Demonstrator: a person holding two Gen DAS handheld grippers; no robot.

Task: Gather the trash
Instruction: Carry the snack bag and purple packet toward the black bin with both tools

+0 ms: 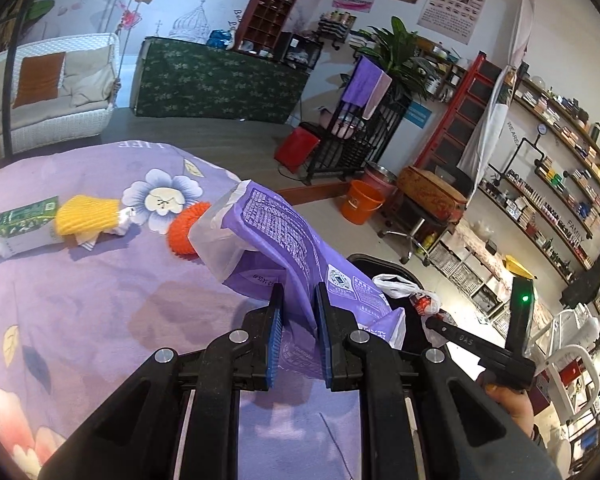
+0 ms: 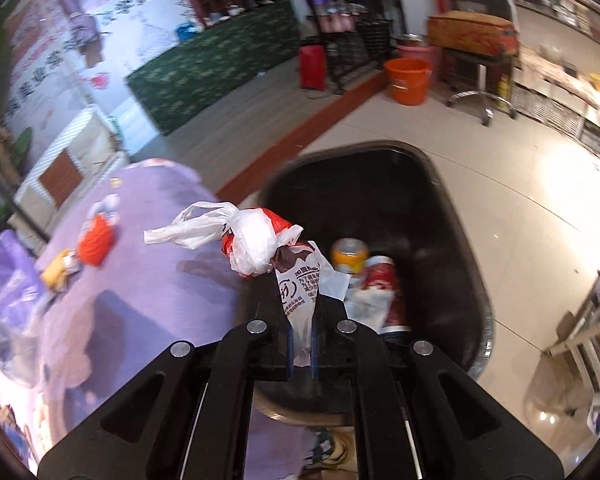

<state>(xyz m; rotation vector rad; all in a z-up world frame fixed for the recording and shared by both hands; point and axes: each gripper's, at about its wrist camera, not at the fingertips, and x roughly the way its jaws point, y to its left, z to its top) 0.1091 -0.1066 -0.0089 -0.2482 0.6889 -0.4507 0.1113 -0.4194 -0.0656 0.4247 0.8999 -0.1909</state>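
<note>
On the floral purple bedspread [image 1: 100, 280], the left gripper [image 1: 298, 312] pinches a purple package [image 1: 276, 232]; the right gripper [image 2: 302, 344] clamps a white plastic bag [image 2: 256, 248] over the black bin [image 2: 440, 216] on the tiled floor [image 2: 520, 200].

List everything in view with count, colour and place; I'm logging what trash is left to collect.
purple plastic package: one, purple with clear end, held in the left tool over the bed edge
white plastic bag: one, white and red, held in the right tool above the bin
black bin: one, black, on the floor beside the bed
cans: two, one yellow, one red, inside the bin
green carton: one, green and white, on the bedspread
yellow wrapper: one, yellow, beside the carton
orange spiky ball: one, orange, behind the package
bedspread: one, purple floral
orange bucket: one, on the floor
left tool: shut on the package
right tool: shut on the bag
</note>
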